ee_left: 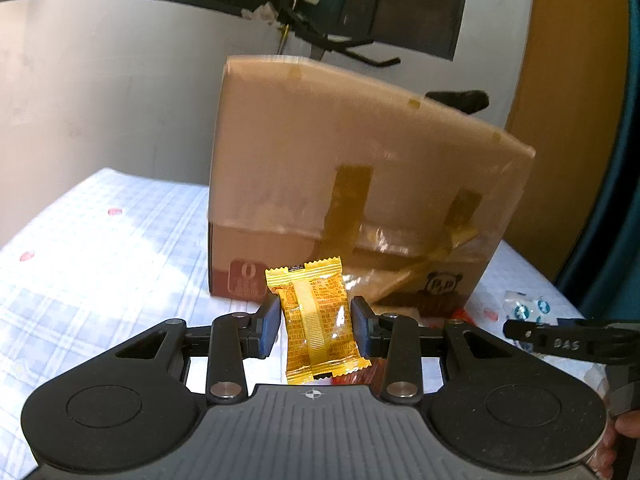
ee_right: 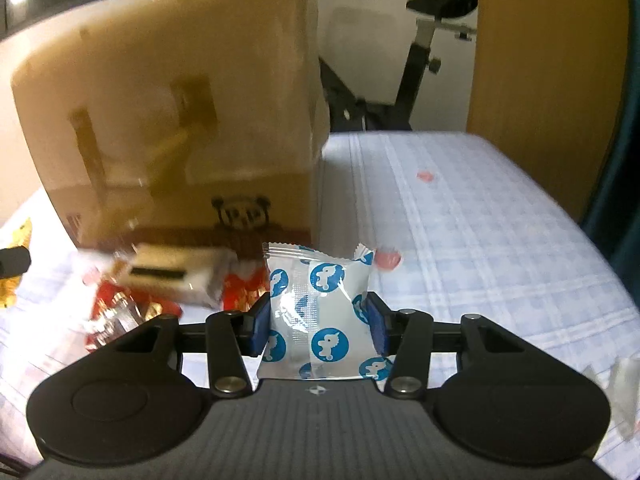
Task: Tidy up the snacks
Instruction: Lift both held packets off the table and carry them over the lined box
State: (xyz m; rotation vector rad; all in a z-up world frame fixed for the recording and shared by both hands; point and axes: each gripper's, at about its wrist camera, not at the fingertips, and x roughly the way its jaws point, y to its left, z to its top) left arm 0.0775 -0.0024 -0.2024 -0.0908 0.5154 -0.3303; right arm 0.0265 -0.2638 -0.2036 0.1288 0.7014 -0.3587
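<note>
Snacks are being sorted: a yellow packet point(ee_left: 320, 320) is being gripped in the left gripper point(ee_left: 316, 324), a blue-dotted white packet point(ee_right: 320, 312) in the right gripper point(ee_right: 318, 324), both before the cardboard box point(ee_left: 360, 184). Red-wrapped snacks point(ee_right: 120, 304) are still lying on the checked cloth point(ee_right: 480, 240), unsorted.

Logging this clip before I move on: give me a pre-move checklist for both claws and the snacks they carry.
1. Left claw gripping the yellow packet: ok, pads at both sides.
2. Right claw gripping the white packet with blue dots: ok, pads press its sides.
3. Both packets clear of the checked cloth: cannot tell.
4. Cardboard box open to receive snacks: cannot tell, only its taped side shows.
5. Loose snacks left by the box: not ok, unsorted.
</note>
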